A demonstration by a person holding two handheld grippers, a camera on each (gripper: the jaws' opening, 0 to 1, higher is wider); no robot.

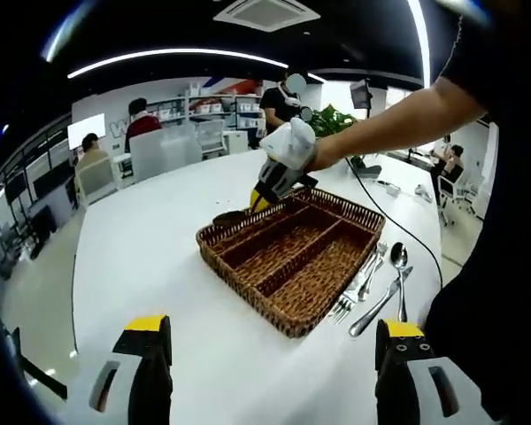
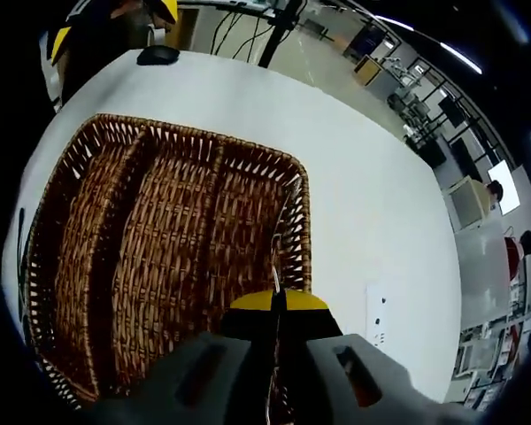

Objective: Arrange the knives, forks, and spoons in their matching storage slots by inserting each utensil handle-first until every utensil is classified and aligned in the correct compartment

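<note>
R gripper (image 2: 275,303) w/ utensil (image 2: 281,232) over basket (image 2: 173,142)

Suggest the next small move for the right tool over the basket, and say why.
Probably lower the right tool and open it: it is shut on a thin metal utensil that already points into the rightmost slot of the wicker basket. More cutlery lies beside the basket, waiting.

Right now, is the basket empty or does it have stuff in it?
Nearly empty: the wicker basket shows bare compartments, though the right gripper holds a thin utensil over one.
</note>
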